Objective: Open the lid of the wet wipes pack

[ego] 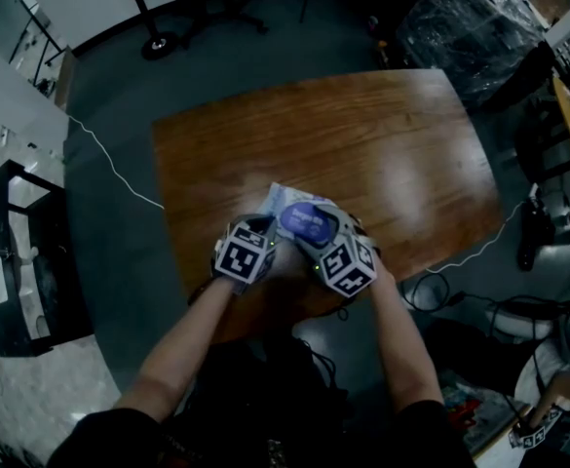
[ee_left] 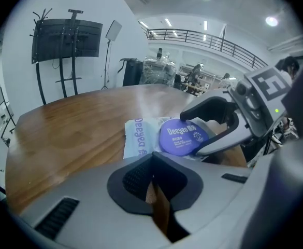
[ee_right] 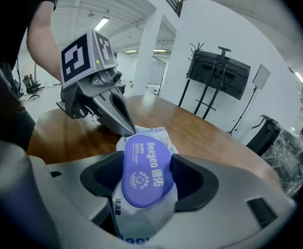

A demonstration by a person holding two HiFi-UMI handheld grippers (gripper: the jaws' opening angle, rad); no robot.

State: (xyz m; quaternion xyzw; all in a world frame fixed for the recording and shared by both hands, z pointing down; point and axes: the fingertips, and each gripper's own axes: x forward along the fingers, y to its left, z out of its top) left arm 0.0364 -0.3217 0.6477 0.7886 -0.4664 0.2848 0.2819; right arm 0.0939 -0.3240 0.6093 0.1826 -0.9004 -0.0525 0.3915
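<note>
Seen from my head, a brown wooden desk (ego: 382, 154) fills the middle of the frame. The wet wipes pack (ego: 277, 199) lies flat near the edge closest to me, a pale soft packet with an oval purple lid (ego: 309, 222) on its top face. The lid sits flat, not yet raised.

My right tool (ee_right: 143, 178) stands with its jaws spread wide, one on each side of the pack. In the right gripper view the purple lid fills the gap between the two dark pads, and I do not read this as a squeeze. The pack's long axis, and the lid's, run straight along the line this tool points, away from me and slightly to the left across the desk.

My left tool (ee_left: 152, 178) has its jaws closed together with nothing between them (only a sliver of desk shows through the seam). From it, the pack lies just ahead and to the right. In the right gripper view its narrow tip comes in from the left and rests at the far-left rim of the lid, touching or very nearly so; I cannot tell which.

My judgement: the right tool already brackets the pack and suits steadying it, while the left tip is nearest the lid's rim for lifting
</note>
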